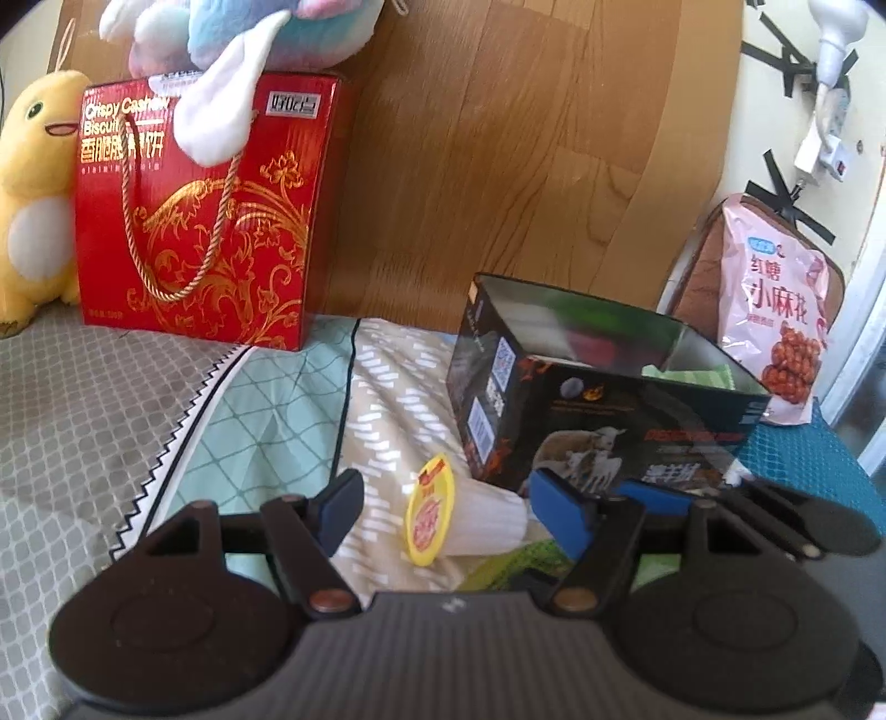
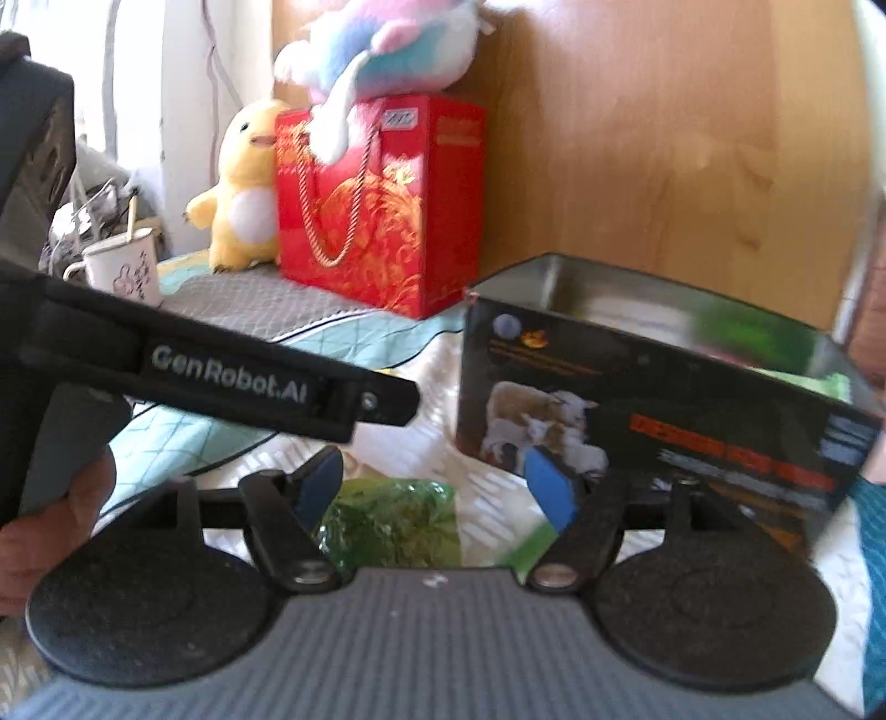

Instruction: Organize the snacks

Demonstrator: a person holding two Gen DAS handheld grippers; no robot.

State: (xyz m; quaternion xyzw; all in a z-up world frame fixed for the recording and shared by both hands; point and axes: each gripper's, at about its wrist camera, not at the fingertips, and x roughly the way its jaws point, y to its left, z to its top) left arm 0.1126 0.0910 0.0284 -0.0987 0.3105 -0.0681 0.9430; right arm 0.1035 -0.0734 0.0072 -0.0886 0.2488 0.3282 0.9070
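Between the spread jaws of the left gripper [image 1: 446, 507] lay a jelly cup [image 1: 462, 512] on its side, not gripped. Right gripper [image 2: 437, 482] was also released, above a green packet [image 2: 393, 523]. Just beyond both stood the open black box [image 1: 598, 399].

I am seeing the right view all blurry, so the words on the black box [image 2: 637, 421] are too smeared to read. Its far inside [image 1: 598, 332] is only blurry green and red shapes. The green packet [image 2: 393, 526] is partly hiding under my gripper. The plush [image 1: 238, 33] is getting cut off at the top edge. The pink bag [image 1: 775, 321] is hiding what stands behind it.
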